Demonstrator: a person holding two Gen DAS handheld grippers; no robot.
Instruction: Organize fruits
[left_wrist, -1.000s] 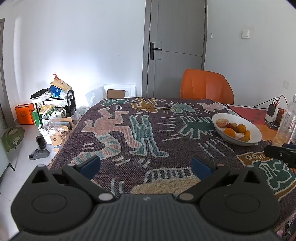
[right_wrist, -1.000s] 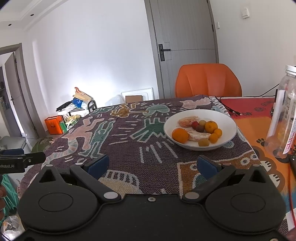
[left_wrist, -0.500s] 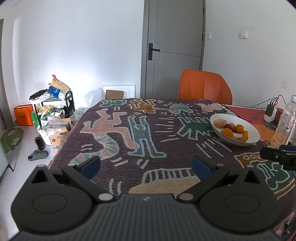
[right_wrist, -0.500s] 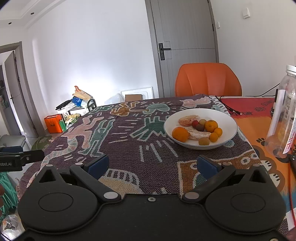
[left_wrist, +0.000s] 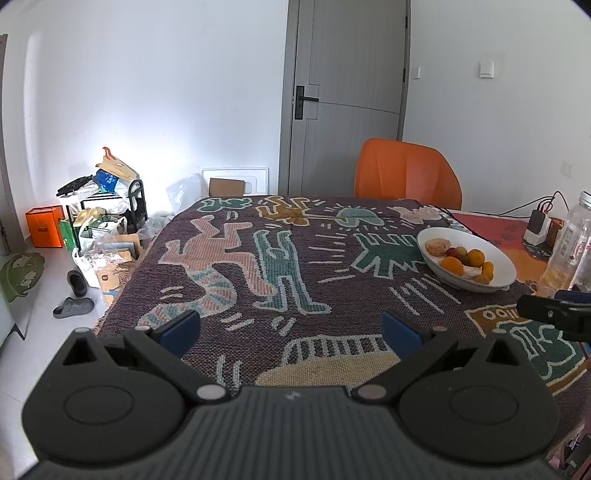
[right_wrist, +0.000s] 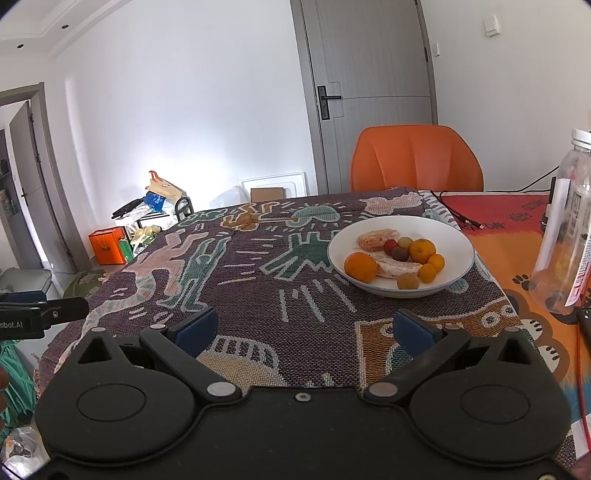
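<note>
Fruits (right_wrist: 397, 254) piled in white bowl (right_wrist: 454, 236)
Oranges, small round ones, peeled segments; bowl upright on patterned cloth.

plate (right_wrist: 458, 242): 1 | oranges (right_wrist: 361, 266): 4 | bottle (right_wrist: 565, 236): 1 | chair (right_wrist: 415, 158): 1

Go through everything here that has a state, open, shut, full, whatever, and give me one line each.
Left gripper: open, holding nothing.
Right gripper: open, holding nothing.
Shallow white ceramic bowl: upright on the patterned woven tablecloth, holding several fruits.
Large round orange: whole, in the bowl.
Peeled citrus piece: skin off, in the bowl.
Clear plastic bottle: upright, capped.
Grey door: shut.
</note>
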